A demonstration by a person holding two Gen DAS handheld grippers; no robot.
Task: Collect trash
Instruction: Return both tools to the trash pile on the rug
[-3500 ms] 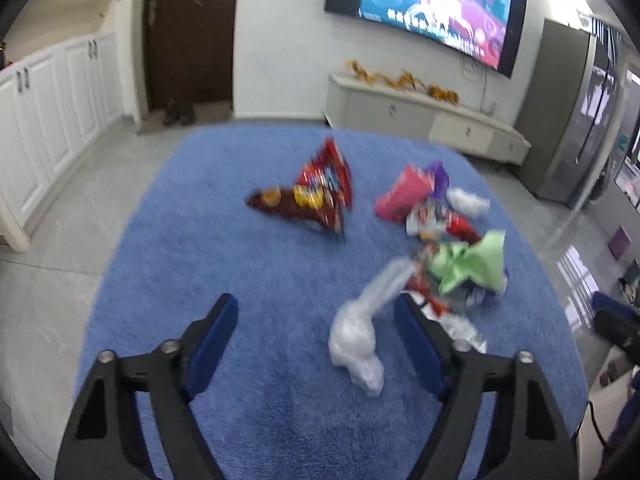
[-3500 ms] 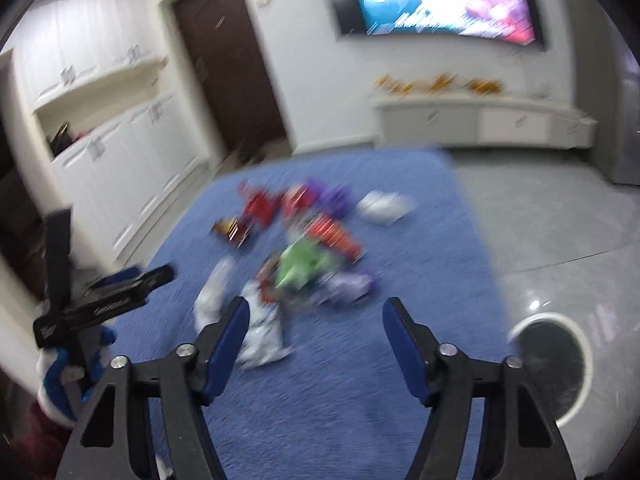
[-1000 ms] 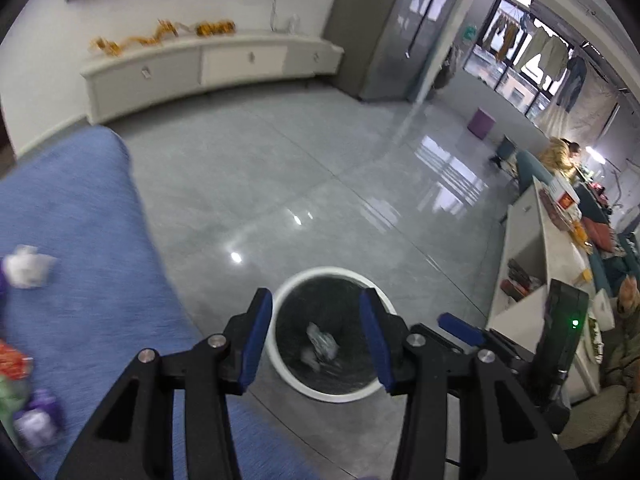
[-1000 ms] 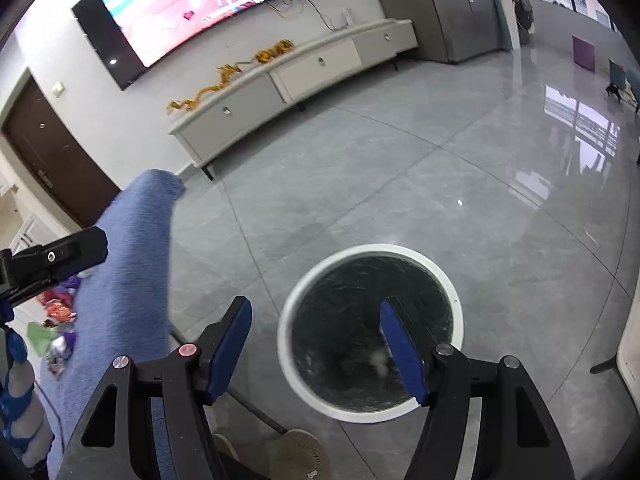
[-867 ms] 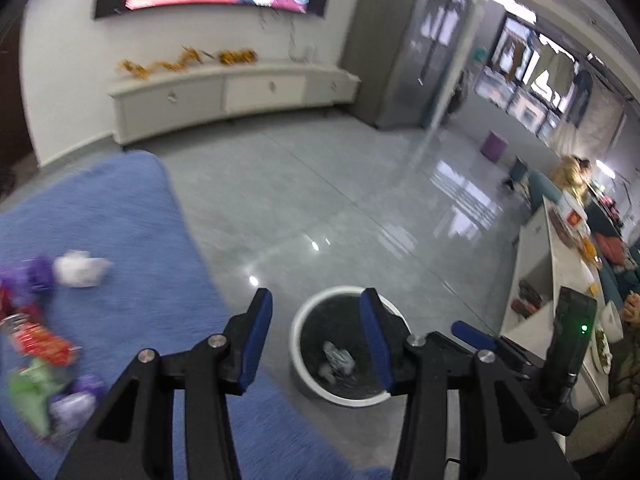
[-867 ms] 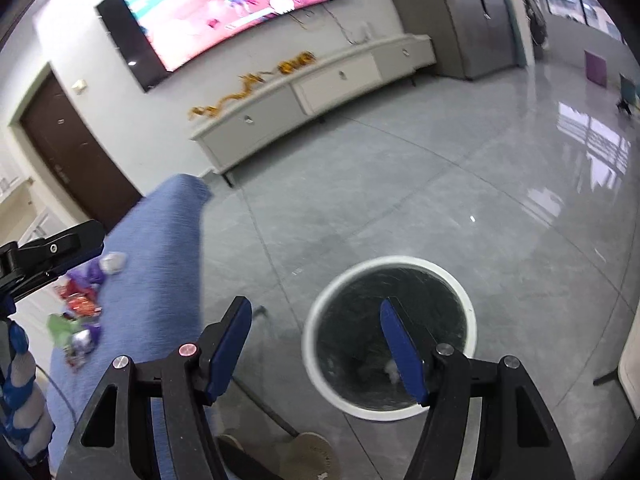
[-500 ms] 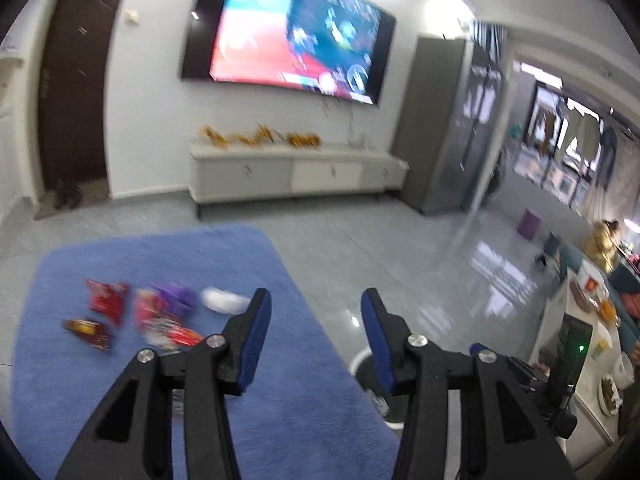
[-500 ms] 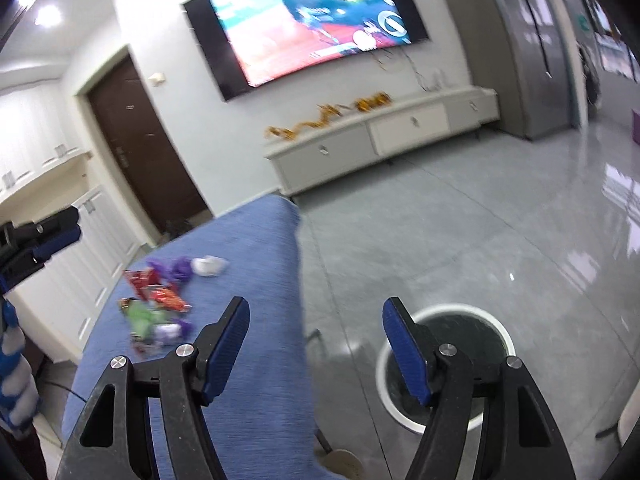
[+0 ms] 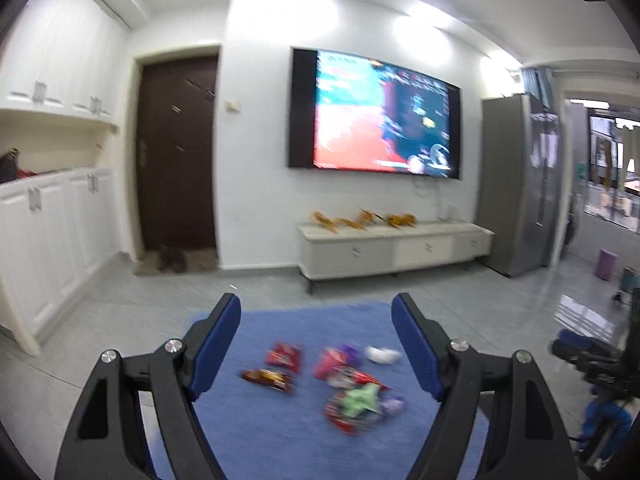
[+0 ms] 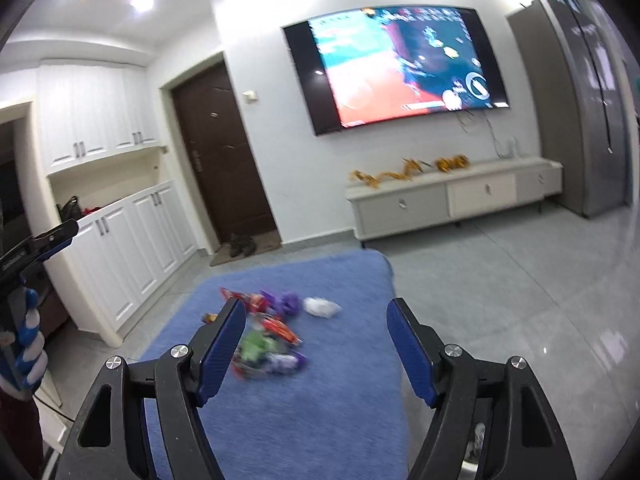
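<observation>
Snack wrappers lie in a loose pile (image 9: pixel 352 396) on the blue rug (image 9: pixel 280 440), with a red packet (image 9: pixel 282 356), a dark wrapper (image 9: pixel 266 378) and a white crumpled wad (image 9: pixel 382 354) around it. My left gripper (image 9: pixel 316 312) hangs high above the rug; its jaws are opening and nothing is between them. The right wrist view shows the same pile (image 10: pixel 264 344) and the white wad (image 10: pixel 320 307). My right gripper (image 10: pixel 316 312) is also well above them, its jaws opening and empty. Each gripper shows at the edge of the other's view, held by a gloved hand (image 10: pixel 24 344).
Behind the rug stand a low white TV cabinet (image 9: pixel 392 248), a wall TV (image 9: pixel 376 114) and a dark door (image 9: pixel 176 156). White cupboards (image 9: pixel 48 232) line the left wall, and a grey fridge (image 9: pixel 516 184) stands at the right. Grey tile floor (image 10: pixel 520 300) lies right of the rug.
Both cameras have swung up and away from the round bin to face the rug and the TV wall. The left jaws have spread much wider, the right slightly. The bin has left the left view.
</observation>
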